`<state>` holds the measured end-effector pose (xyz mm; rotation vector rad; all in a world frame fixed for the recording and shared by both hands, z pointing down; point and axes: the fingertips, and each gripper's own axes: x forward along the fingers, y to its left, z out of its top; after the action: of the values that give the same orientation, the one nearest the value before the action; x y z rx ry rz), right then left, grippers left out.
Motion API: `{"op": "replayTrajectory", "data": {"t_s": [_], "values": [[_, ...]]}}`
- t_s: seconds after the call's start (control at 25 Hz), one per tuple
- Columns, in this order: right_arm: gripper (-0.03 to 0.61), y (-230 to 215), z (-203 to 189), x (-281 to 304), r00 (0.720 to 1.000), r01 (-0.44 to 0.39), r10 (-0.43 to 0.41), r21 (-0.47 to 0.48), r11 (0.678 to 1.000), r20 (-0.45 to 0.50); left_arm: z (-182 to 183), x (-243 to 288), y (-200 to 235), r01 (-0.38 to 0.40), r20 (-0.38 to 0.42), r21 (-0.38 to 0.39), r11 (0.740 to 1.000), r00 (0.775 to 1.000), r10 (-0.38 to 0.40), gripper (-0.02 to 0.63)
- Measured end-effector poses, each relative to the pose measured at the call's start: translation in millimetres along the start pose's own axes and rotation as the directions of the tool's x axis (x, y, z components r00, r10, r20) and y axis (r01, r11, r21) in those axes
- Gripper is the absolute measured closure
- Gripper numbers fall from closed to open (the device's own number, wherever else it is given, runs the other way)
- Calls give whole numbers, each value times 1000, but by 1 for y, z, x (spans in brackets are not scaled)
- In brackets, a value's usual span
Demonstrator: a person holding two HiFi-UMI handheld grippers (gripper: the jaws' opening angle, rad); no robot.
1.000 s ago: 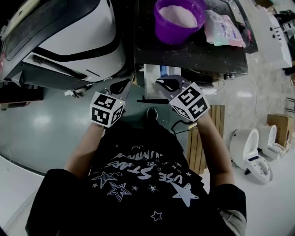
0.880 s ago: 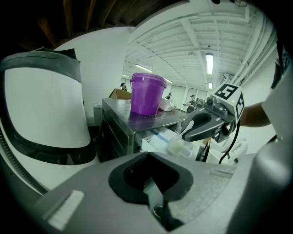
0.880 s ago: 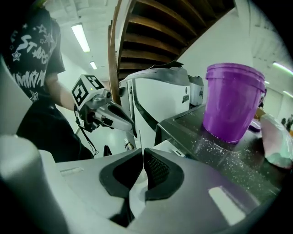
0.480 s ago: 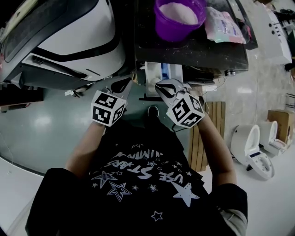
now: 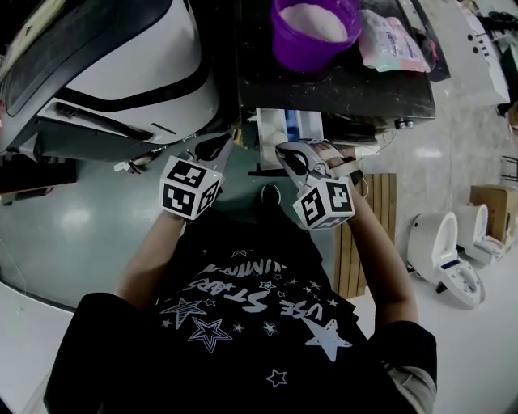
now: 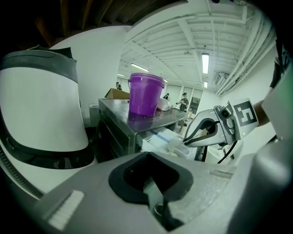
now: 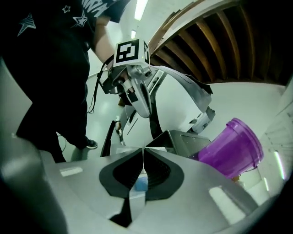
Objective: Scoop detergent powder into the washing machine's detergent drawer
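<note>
Right gripper (image 5: 291,155), jaws together on nothing, sits at 6 o'clock of the pulled-out white plastic detergent drawer (image 5: 285,125), lining up I'd guess. Left gripper (image 5: 212,150), closed too, parked at 8.

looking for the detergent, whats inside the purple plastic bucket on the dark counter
The purple plastic bucket holds pale pinkish-white powder, seen from above in the head view. No scoop shows on it. The bucket's wall hides how deep the powder goes.
</note>
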<state>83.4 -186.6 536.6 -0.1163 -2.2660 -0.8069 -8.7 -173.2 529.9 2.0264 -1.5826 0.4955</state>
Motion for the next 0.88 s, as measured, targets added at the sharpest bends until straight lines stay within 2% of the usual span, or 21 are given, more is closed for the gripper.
{"op": "replayTrajectory", "data": {"t_s": [0.2,0.36,0.52,0.64,0.76,0.88], "values": [[543,-4,2,-1,997,68,-71,-108,992,-20,4,-1,4,19,7,20,1000,1000,-19,614],[543,-3,6,-1,996,78,-82,-89,993,-31,7,-2,11,48,5,37,998,999,-48,614],[543,-6,6,-2,993,97,-97,-2,995,-60,10,1,14,89,-2,54,995,996,-89,614],[543,-14,6,-4,992,117,-110,103,988,-67,12,4,15,127,-12,73,989,992,-126,614],[543,-23,10,-6,986,158,-143,236,959,-80,17,4,17,170,-9,107,980,985,-170,614],[543,-30,15,-5,976,215,-191,371,903,-101,14,-3,25,208,2,117,971,978,-210,614]]}}
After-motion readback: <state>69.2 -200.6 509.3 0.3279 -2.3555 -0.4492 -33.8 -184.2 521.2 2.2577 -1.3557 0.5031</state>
